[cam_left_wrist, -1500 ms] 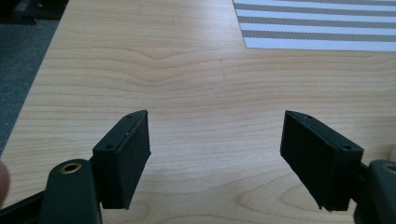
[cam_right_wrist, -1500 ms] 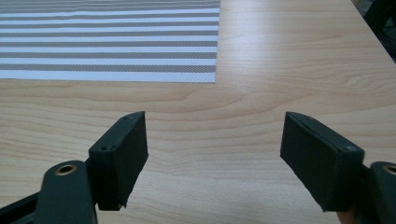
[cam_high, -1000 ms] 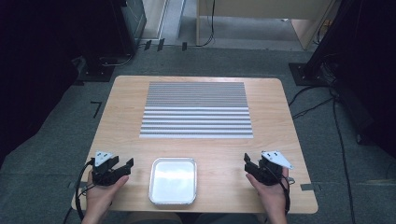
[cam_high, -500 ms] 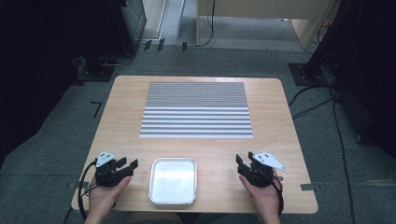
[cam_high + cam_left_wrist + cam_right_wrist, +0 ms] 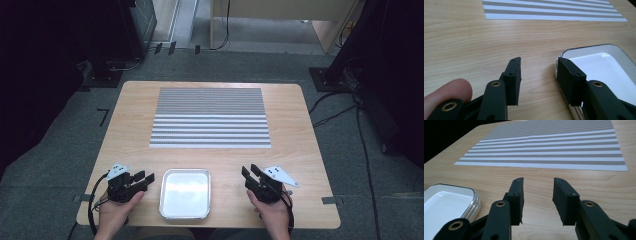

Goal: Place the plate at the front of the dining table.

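Note:
A shallow white tray with a metal rim [image 5: 185, 172] lies empty near the table's front edge, between my two grippers. My left gripper [image 5: 144, 178] rests open just left of it, jaws pointing right. In the left gripper view the left gripper [image 5: 537, 72] has its right jaw at the tray's [image 5: 599, 62] near corner and holds nothing. My right gripper [image 5: 250, 171] stands open to the tray's right. In the right gripper view the right gripper [image 5: 537, 192] has bare wood between its jaws, and the tray [image 5: 446, 202] lies to the left.
A grey-and-white striped placemat [image 5: 210, 117] covers the far middle of the wooden table [image 5: 300, 150]; the placemat [image 5: 549, 147] lies ahead of the right gripper. Dark stands and cables sit on the floor around the table. A thumb [image 5: 446, 92] shows beside the left jaw.
The right gripper has slid left toward the tray. The left gripper has shifted slightly right toward it. Both stay open.

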Demonstrator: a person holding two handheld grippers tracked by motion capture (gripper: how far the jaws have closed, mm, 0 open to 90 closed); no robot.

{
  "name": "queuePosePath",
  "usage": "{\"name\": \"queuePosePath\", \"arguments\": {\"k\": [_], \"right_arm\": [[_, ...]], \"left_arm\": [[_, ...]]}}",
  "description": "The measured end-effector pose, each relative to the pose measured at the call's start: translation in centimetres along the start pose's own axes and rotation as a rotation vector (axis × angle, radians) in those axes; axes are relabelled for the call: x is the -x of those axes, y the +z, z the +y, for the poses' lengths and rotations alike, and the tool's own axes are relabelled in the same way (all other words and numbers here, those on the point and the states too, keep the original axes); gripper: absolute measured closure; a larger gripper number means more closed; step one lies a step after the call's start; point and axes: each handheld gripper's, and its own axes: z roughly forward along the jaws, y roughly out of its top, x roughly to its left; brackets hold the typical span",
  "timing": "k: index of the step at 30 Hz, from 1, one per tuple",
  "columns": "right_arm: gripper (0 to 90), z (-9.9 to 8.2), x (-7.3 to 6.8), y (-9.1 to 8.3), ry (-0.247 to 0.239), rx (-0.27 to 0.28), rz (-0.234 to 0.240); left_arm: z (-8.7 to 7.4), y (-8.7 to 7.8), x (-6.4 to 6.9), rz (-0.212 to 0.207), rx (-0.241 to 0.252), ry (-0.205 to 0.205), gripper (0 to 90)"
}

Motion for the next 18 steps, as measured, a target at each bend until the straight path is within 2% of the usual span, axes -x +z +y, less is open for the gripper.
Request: {"name": "queuePosePath", "arguments": {"k": [2,3,4,9,10,13,14,15,16,18], "right_arm": [[63.4,0.0,-0.4,0.1,0.014,-0.005,0.018],[63.4,0.0,-0.4,0.1,0.014,-0.005,0.018],[65.9,-0.2,-0.8,0.2,0.012,-0.015,0.036],[68.7,-0.4,-1.8,0.5,0.019,-0.062,0.066],[68.3,-0.5,-2.2,0.7,0.031,-0.092,0.088],[69.2,-0.6,-2.5,0.9,0.033,-0.105,0.112],[69.5,-0.7,-2.8,1.0,0.044,-0.130,0.151],[69.5,-0.7,-2.8,1.0,0.044,-0.130,0.151],[71.7,-0.8,-3.1,1.1,0.064,-0.153,0.172],[74.8,-0.9,-3.4,1.2,0.071,-0.162,0.188]], "left_arm": [[0.0,0.0,0.1,-0.028,-0.009,-0.002,58.7],[0.0,0.1,0.1,-0.053,-0.019,-0.005,58.7],[0.1,0.2,0.2,-0.099,-0.035,-0.017,61.6],[0.0,0.4,0.5,-0.109,-0.064,0.003,65.5],[0.0,0.5,0.6,-0.110,-0.075,0.005,65.6],[0.0,0.5,0.7,-0.109,-0.082,0.011,66.8],[0.0,0.5,0.8,-0.106,-0.082,0.017,67.2],[0.0,0.5,0.9,-0.101,-0.085,0.024,67.2],[0.1,0.4,1.2,-0.090,-0.104,0.043,68.6],[0.2,0.3,1.5,-0.093,-0.118,0.051,70.1]]}}
